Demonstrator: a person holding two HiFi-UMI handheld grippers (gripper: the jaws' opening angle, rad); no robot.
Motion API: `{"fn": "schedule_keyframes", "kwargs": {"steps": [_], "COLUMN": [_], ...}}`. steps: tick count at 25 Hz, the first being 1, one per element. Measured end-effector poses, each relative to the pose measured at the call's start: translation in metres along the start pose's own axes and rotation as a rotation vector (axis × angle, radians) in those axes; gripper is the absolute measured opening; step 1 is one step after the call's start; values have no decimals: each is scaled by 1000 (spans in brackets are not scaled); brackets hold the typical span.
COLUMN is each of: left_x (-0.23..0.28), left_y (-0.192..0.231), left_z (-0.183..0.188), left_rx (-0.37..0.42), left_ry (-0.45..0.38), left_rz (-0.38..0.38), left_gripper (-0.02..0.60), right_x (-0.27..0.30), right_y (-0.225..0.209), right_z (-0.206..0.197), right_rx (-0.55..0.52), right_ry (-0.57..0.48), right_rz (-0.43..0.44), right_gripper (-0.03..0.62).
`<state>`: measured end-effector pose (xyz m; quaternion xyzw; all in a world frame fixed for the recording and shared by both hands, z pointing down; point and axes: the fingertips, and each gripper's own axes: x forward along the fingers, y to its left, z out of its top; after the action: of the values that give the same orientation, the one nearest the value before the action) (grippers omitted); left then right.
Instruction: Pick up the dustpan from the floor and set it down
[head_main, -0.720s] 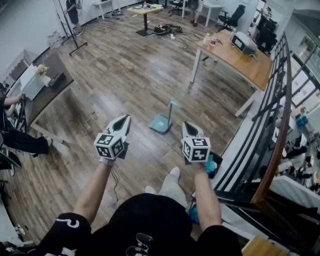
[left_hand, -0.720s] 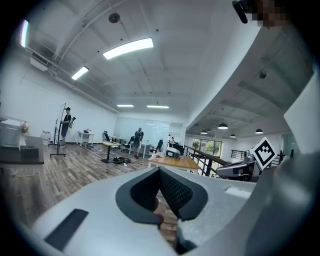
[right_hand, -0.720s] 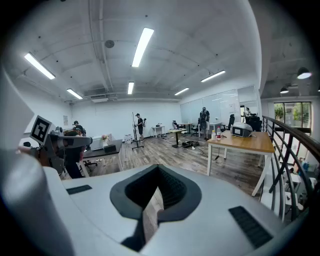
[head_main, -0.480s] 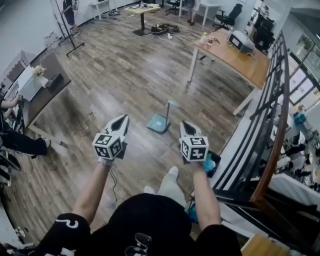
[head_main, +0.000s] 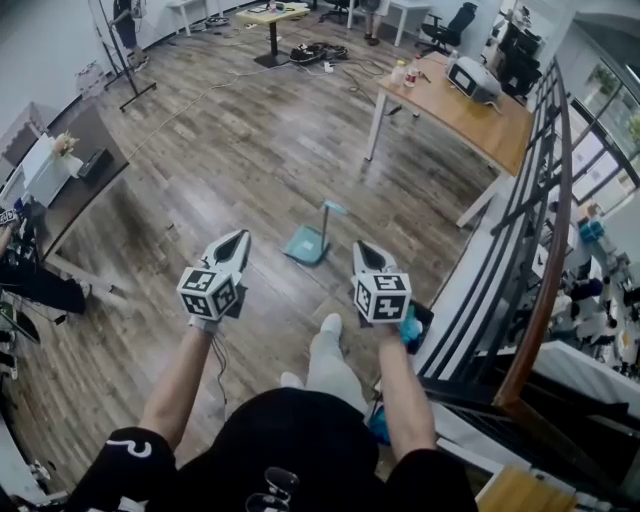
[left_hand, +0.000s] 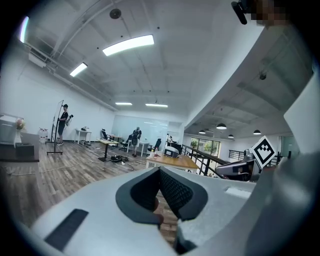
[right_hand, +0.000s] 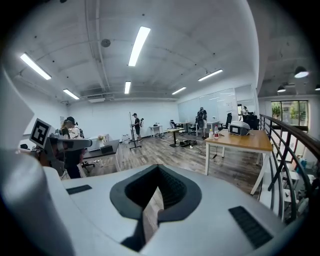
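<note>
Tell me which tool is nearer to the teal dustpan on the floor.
Right, but only by a small margin. The right tool hangs just to the right of the dustpan; the left tool hangs slightly farther off on its left. Neither touches it.

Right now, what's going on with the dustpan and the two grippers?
dustpan: sitting on the floor, handle upright, nothing touching it.
left gripper: shut, empty, in the air short of the dustpan.
right gripper: shut, empty, in the air short of the dustpan.
</note>
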<state>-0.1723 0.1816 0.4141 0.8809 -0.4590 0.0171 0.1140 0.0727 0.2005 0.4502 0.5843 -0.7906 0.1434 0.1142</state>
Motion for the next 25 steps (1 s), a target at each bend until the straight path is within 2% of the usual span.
{"fn": "schedule_keyframes", "kwargs": {"steps": [8, 19, 22, 25], "left_x": [72, 220, 253, 279], "left_y": [23, 56, 58, 52], "left_z": [3, 21, 24, 24], "left_rx": [-10, -23, -27, -34], "left_ry": [14, 80, 96, 108], "left_rz": [-19, -13, -7, -34], "left_gripper": [-2, -2, -2, -2], "right_x": [64, 187, 211, 234], "right_y": [-41, -128, -153, -171], "right_z": [17, 68, 79, 82], "right_rx": [6, 30, 32, 38], "right_ry": [8, 31, 31, 35], "right_rz": [11, 65, 87, 112], "right_gripper": [-5, -5, -6, -5]}}
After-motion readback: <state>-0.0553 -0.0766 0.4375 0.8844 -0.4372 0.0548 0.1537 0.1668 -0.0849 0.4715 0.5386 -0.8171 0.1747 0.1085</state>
